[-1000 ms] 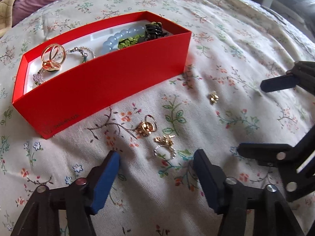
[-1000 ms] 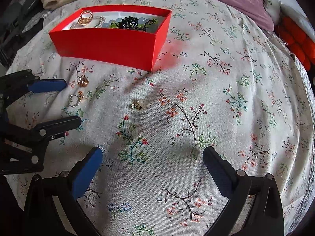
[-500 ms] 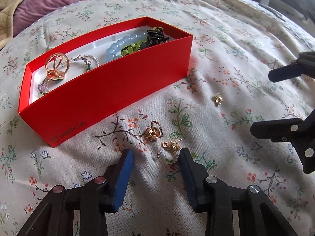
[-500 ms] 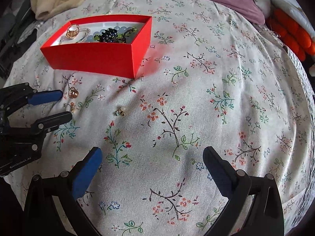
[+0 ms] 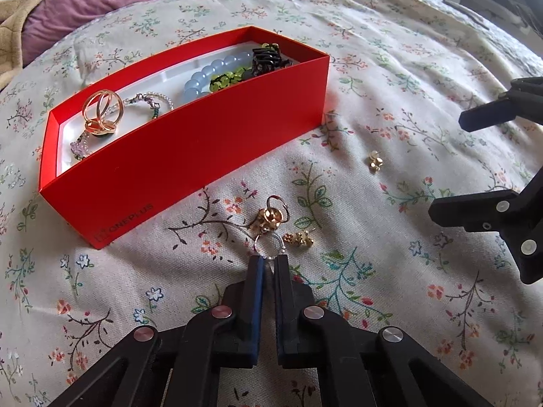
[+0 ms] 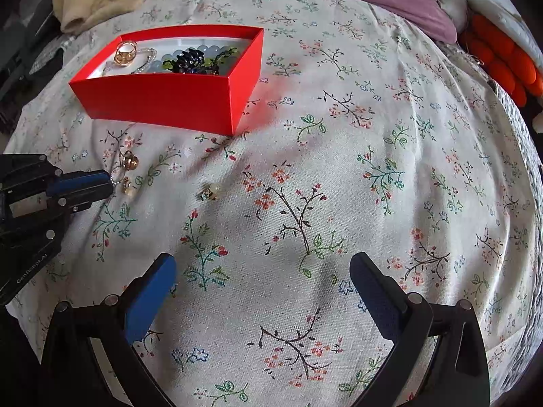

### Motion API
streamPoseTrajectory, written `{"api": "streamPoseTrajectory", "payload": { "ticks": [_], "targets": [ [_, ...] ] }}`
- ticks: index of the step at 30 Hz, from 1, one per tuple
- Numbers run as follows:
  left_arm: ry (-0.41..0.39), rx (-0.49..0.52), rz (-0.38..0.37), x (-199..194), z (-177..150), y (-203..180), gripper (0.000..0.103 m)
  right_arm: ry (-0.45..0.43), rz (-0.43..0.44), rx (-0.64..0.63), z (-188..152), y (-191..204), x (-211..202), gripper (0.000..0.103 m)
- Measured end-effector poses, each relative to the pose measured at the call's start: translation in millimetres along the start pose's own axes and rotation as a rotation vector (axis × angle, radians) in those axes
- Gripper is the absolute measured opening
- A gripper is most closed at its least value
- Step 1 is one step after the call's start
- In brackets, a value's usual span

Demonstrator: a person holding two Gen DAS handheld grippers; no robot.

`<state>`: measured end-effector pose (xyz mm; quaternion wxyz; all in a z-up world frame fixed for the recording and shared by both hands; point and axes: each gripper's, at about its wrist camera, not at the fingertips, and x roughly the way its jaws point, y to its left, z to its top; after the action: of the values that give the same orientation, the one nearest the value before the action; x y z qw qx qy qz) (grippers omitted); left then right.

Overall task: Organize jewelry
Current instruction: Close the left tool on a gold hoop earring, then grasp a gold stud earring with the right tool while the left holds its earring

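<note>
Beside the red box (image 5: 190,149), left fingers (image 5: 255,271) pinch a beaded ring (image 5: 268,245); right fingers (image 6: 149,291) spread.

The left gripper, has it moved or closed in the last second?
Yes. The left gripper has gone from wide open to shut on the silver hoop ring, and it has edged forward, closer to the red box on the floral bedspread.

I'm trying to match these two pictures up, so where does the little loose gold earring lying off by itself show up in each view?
Left wrist: gold earring lies right of centre, on the floral cloth past the red box's right end.
Right wrist: it lies left of centre, nearer the camera than the box.
Shared landmark: the red box.
</note>
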<state>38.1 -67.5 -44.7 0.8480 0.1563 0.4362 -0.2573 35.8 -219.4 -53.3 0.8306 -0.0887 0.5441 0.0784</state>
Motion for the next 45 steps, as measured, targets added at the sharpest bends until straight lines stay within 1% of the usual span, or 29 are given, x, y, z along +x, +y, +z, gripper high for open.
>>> {"api": "streamPoseTrajectory", "payload": {
  "ticks": [3,4,6,8,12,15,16,17,19,22,23,24,29,37,40,45],
  "targets": [
    [-0.004,0.017,0.007,-1,0,-2,0.004,0.000,0.002,0.004,0,0,0,0.102],
    [-0.004,0.017,0.011,-1,0,-1,0.012,0.000,0.002,0.005,0,1,0,0.102],
    [-0.007,0.019,0.014,0,1,-1,0.018,-0.001,0.003,0.007,0,1,0,0.102],
    [-0.009,0.023,0.031,3,2,-2,0.028,-0.002,0.003,0.011,-1,0,-1,0.102],
    [-0.008,0.031,0.041,8,5,-2,0.029,-0.001,0.006,0.019,-1,-3,-1,0.102],
    [-0.010,0.040,0.041,10,6,-4,0.027,-0.004,0.007,0.020,-1,-4,-3,0.102],
    [-0.013,0.051,0.041,10,6,-5,0.024,-0.005,0.008,0.020,0,-5,-3,0.102],
    [-0.015,0.063,0.037,10,5,-7,0.018,-0.006,0.008,0.021,0,-6,-3,0.102],
    [-0.014,0.078,0.032,10,5,-10,0.012,-0.007,0.008,0.023,1,-7,-3,0.102],
    [-0.014,0.076,0.030,8,5,-10,0.008,-0.013,0.013,0.023,3,-6,-5,0.102],
    [-0.015,0.071,0.027,7,5,-9,0.001,-0.017,0.014,0.021,3,-5,-6,0.102],
    [-0.012,0.066,0.025,6,5,-8,0.000,-0.021,0.017,0.020,4,-5,-7,0.102],
    [-0.008,0.050,0.016,1,1,-5,0.000,-0.034,0.031,0.013,8,2,-9,0.102],
    [-0.011,0.028,0.034,-14,-6,1,0.000,-0.055,0.063,-0.035,17,26,-6,0.102],
    [-0.005,0.002,0.052,-19,-9,9,0.000,-0.065,0.082,-0.056,21,36,-5,0.098],
    [0.027,-0.039,0.099,-21,-16,26,0.000,-0.077,0.101,-0.098,29,57,-1,0.084]
  ]
}}
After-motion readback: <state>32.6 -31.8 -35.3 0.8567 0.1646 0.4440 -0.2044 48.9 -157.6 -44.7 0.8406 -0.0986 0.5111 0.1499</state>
